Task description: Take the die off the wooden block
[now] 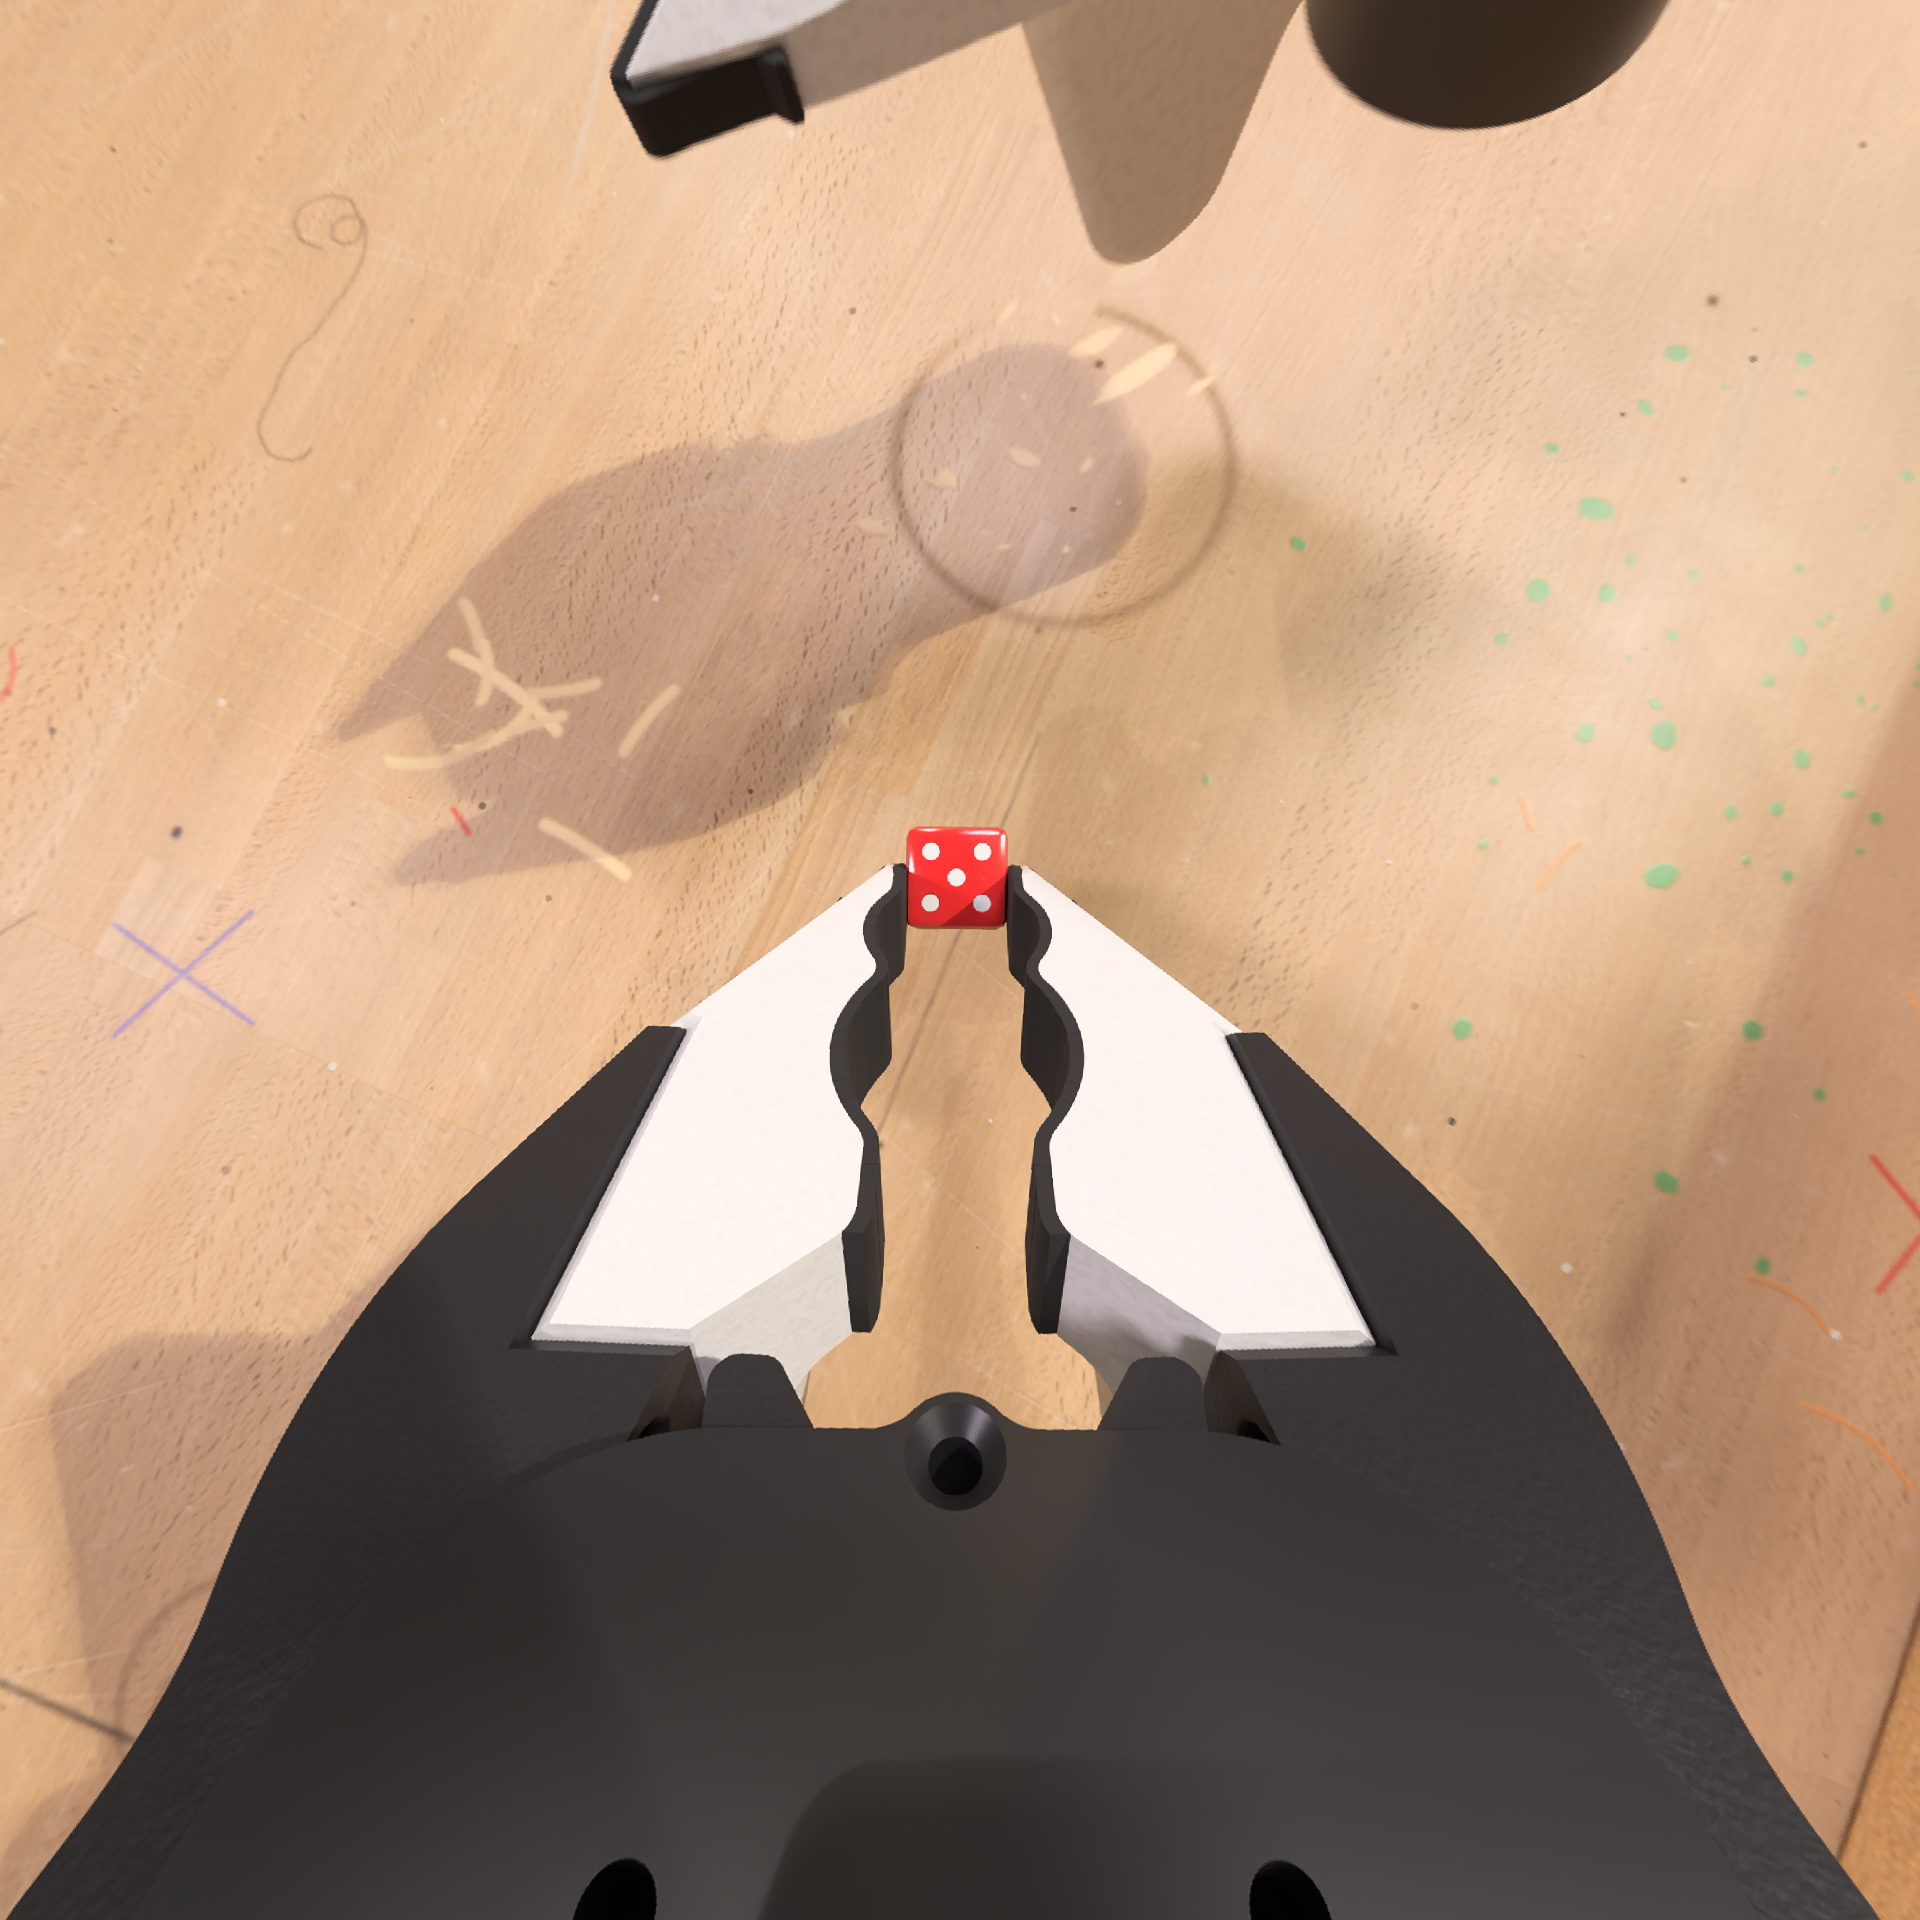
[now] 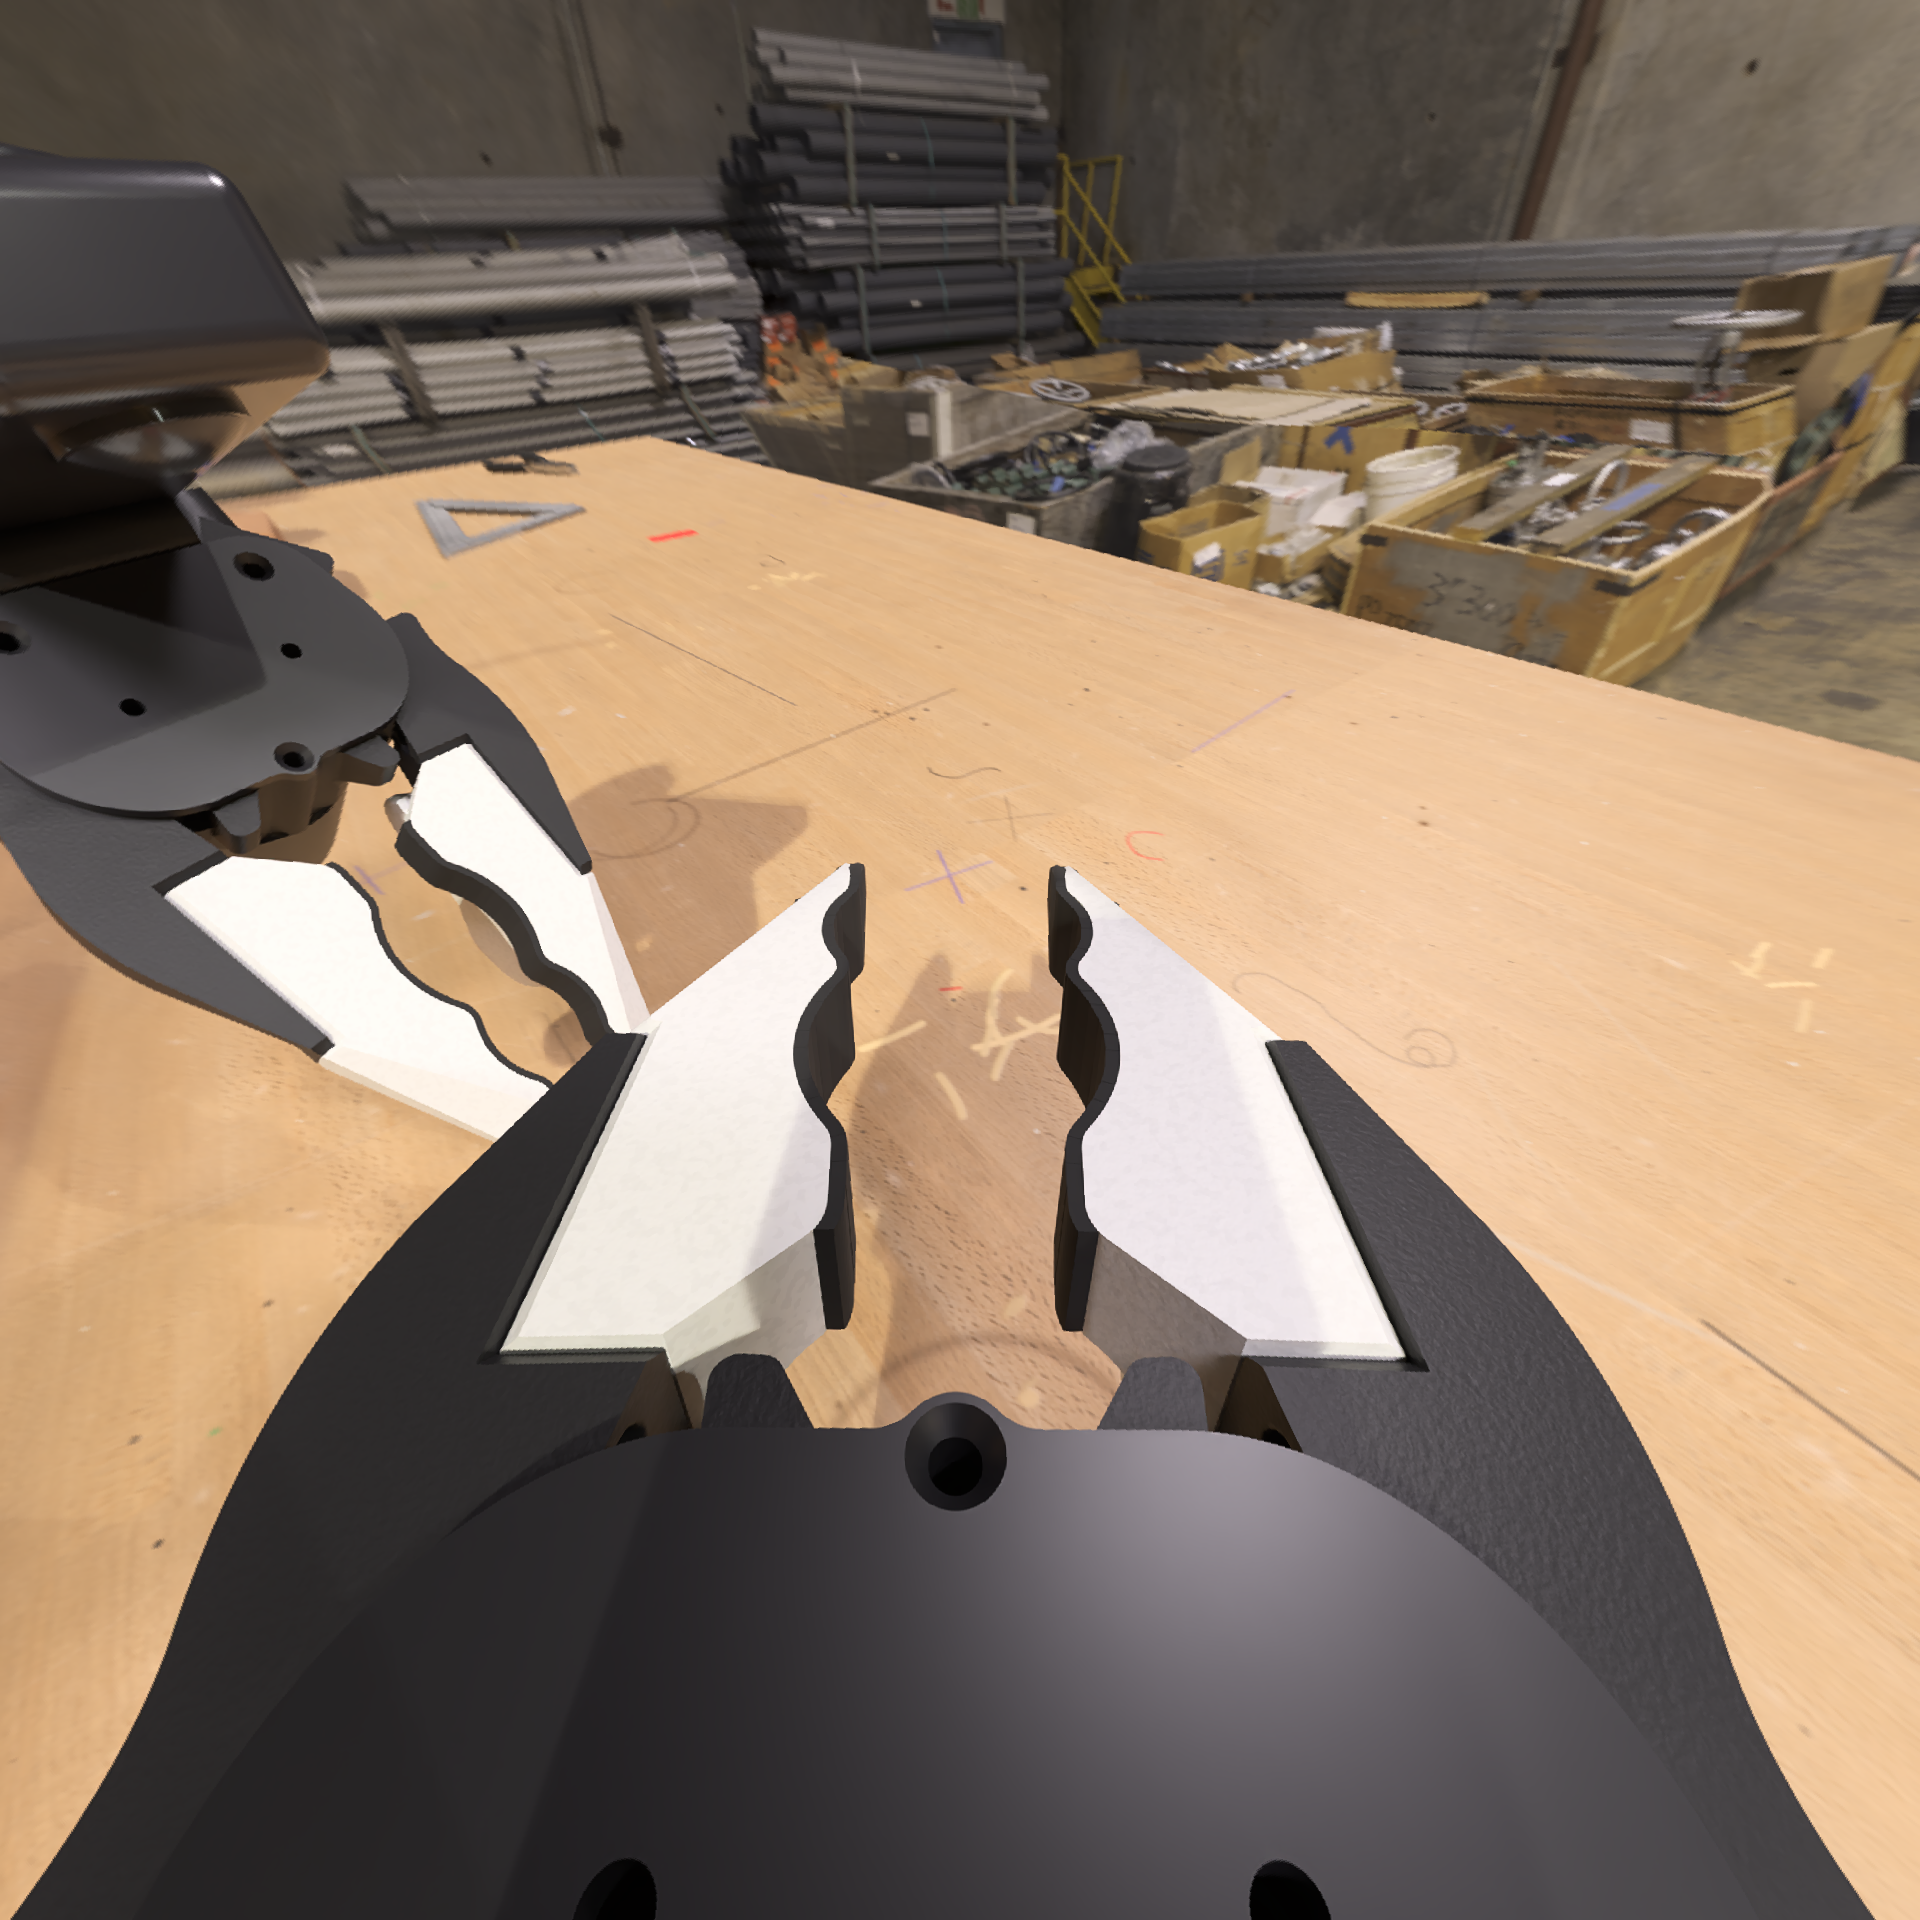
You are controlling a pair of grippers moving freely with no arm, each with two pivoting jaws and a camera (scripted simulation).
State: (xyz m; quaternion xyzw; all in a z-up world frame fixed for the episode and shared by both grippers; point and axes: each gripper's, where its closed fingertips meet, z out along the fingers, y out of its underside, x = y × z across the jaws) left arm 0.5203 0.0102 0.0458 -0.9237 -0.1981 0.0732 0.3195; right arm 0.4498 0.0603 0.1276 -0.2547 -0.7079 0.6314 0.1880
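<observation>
While the left claw [image 1: 957, 883] pinches the red die [image 1: 957, 878] between its two fingertips, it holds the die clear above the wooden worktop [image 1: 312, 623], with the five-pip face turned toward the wrist camera. No wooden block shows in either view, so the lift-off step appears to be done and the carry or set-down is judged to be in hand. The right claw [image 2: 954, 883] hangs empty with its jaws spread apart, near the left one; one of its fingers reaches into the top of the left wrist view. The next move probably calls for lowering the die onto a bare part of the worktop before the left claw's jaws part, with the grip kept square so that the small cube does not twist out.
</observation>
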